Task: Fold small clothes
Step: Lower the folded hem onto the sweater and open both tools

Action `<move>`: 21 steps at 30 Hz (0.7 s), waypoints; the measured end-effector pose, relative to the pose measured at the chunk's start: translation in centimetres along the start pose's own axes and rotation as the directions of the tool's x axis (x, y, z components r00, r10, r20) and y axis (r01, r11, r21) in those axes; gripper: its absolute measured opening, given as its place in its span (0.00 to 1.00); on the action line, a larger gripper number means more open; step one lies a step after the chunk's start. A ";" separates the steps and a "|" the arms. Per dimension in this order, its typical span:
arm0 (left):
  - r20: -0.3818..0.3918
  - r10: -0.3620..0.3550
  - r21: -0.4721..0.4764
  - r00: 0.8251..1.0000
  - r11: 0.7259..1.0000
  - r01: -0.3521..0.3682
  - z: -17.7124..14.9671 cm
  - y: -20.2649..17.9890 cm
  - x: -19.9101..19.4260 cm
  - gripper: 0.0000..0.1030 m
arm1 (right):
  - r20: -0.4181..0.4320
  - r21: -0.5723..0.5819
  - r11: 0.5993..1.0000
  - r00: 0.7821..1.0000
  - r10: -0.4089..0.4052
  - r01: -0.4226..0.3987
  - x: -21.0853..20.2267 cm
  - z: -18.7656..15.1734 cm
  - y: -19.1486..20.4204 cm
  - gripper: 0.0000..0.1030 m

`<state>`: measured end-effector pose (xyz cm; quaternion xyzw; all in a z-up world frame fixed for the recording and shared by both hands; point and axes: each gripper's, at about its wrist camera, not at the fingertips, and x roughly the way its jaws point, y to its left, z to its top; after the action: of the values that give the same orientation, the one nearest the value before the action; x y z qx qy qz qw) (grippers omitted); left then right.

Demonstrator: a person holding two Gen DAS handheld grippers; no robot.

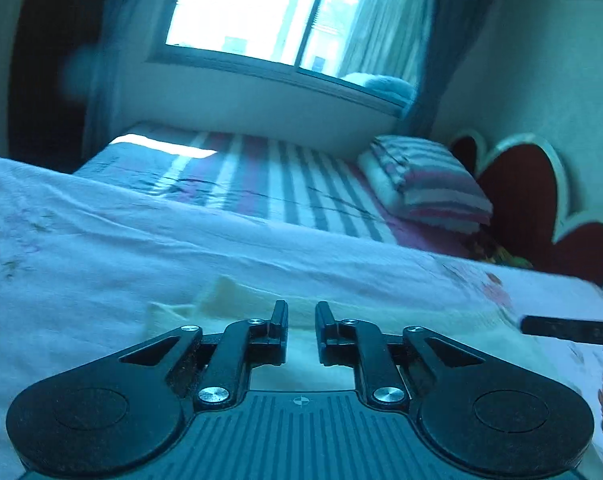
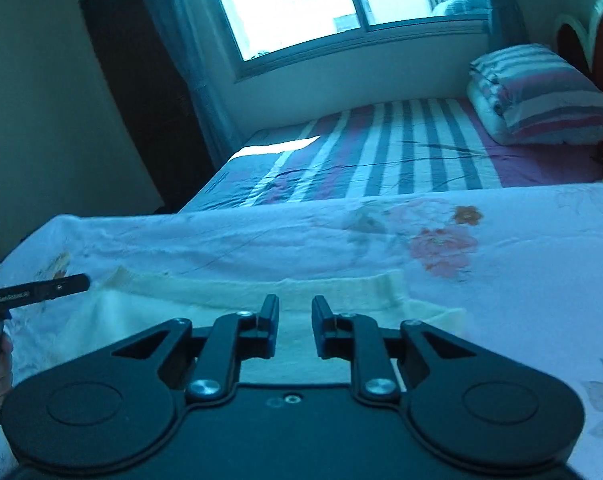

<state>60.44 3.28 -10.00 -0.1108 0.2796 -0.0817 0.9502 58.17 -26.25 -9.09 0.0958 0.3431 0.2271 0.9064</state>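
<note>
We hold both hand-held grippers, left and right, narrowly parted, empty, over cream garment on floral sheet.

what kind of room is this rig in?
A bedroom, most likely: a bed with a striped sheet, a folded striped quilt near a heart-shaped headboard, and a curtained window.

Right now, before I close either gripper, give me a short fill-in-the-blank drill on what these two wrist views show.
1. The cream garment lies on a sheet printed with ____.
2. Both the left gripper and the right gripper are ____.
3. The folded blanket has a ____ pattern.
4. Behind the bed is a bright ____.

Missing words: flowers; open; striped; window
</note>
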 end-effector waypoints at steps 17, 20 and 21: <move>-0.101 0.225 0.135 0.969 0.968 -0.210 -0.3 4.5 -1.4 0.62 | -0.047 0.008 0.960 0.959 -0.279 0.279 -1.3 -1.5 -5.9 0.28; -0.041 0.163 0.119 0.986 0.980 -0.157 0.2 2.3 -4.0 0.62 | 0.005 0.065 0.980 0.982 -0.187 0.186 -3.6 -1.4 -4.6 0.27; -0.033 0.135 0.125 0.990 0.984 -0.130 0.1 0.8 -4.5 0.62 | 0.026 0.041 0.988 0.988 -0.153 0.152 -4.1 -1.4 -2.8 0.27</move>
<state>56.80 5.00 -7.84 -0.0317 0.3006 -0.0378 0.9525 55.49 -30.65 -8.69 0.0900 0.3405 0.1491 0.9240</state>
